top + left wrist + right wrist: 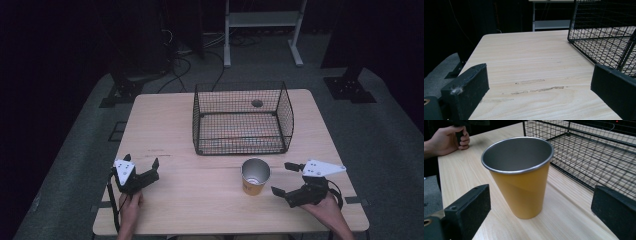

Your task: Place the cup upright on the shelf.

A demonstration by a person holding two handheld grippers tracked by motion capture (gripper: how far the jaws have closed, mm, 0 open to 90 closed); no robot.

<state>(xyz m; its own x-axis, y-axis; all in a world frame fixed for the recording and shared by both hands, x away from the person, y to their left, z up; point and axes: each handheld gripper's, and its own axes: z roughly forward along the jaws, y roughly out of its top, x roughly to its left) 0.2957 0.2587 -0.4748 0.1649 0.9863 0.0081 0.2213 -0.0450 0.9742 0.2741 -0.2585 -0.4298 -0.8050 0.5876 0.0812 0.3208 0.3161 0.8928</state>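
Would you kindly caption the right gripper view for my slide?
Open right hand-held gripper faces an upright yellow cup standing beside a wire basket.

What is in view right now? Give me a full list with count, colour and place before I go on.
cup: one, yellow outside with a bare metal inside, upright on the table near the front edge, just ahead of the right gripper, empty as far as its inside shows
wire basket: one, black mesh, on the far half of the table, behind the cup, nothing seen inside
table: one, light wood, with a few faint scuff marks near the left gripper
metal frame: one, pale, on the floor beyond the table
cables: several, dark, on the floor behind the table
left gripper: one, black, jaws open, over the table's front left
right gripper: one, black, jaws open, beside the cup, apart from it
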